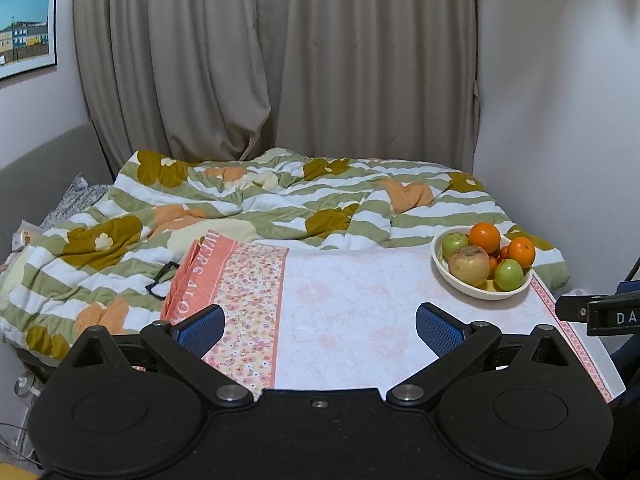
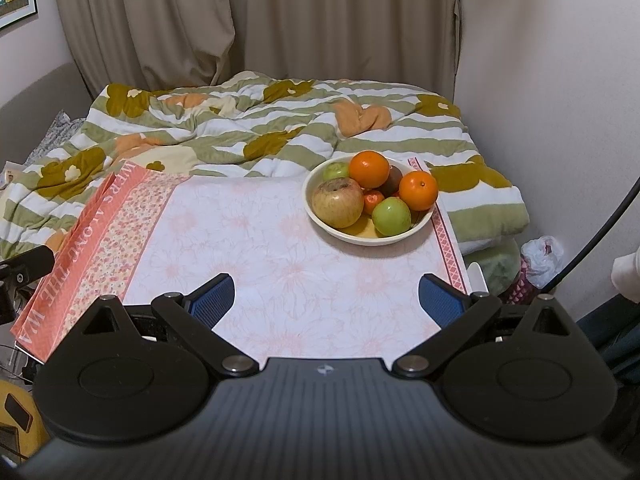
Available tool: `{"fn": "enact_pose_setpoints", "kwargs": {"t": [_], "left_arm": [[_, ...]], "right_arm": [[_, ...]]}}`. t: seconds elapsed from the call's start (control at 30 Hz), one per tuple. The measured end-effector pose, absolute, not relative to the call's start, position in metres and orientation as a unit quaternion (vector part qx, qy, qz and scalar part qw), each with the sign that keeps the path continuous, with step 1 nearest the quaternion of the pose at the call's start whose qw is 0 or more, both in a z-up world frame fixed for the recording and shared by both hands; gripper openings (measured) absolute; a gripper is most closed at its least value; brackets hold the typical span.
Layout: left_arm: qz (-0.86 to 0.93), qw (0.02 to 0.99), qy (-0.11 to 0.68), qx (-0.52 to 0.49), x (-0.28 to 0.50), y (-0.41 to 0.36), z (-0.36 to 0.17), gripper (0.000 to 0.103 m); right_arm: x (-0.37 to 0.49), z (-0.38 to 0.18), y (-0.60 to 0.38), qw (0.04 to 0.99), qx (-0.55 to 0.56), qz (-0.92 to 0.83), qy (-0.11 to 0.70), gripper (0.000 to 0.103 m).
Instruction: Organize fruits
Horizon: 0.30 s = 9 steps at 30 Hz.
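A cream bowl (image 2: pixel 352 236) stands at the far right of the table on a pink floral cloth (image 2: pixel 280 240). It holds two oranges (image 2: pixel 369 169), a large yellow-brown apple (image 2: pixel 337 202), two green apples (image 2: pixel 391 216), small tangerines (image 2: pixel 373 200) and a dark fruit (image 2: pixel 392 180). The bowl also shows in the left wrist view (image 1: pixel 460 282). My left gripper (image 1: pixel 320 330) is open and empty over the table's near edge, left of the bowl. My right gripper (image 2: pixel 326 300) is open and empty, short of the bowl.
A striped floral quilt (image 1: pixel 240 196) covers the bed behind the table. Beige curtains (image 1: pixel 280 60) hang at the back. Black glasses (image 1: pixel 160 278) lie on the quilt by the cloth's left edge. A white plastic bag (image 2: pixel 542 258) sits on the floor at right.
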<state>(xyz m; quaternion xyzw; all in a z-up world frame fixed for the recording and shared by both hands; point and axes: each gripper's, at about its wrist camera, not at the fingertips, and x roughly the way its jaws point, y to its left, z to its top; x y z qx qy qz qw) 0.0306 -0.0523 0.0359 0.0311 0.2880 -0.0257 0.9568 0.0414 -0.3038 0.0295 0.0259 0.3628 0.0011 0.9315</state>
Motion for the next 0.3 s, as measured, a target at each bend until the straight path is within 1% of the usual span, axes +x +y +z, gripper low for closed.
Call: {"fn": "enact_pose_setpoints", "kwargs": {"t": [0.3], "left_arm": [[-0.022,0.956,0.292,0.03,0.0273,-0.0523,0.0351,0.103]], "right_arm": [[0.0415,0.0295,-0.298,0.929,0.026,0.003,0.369,0.103]]}}
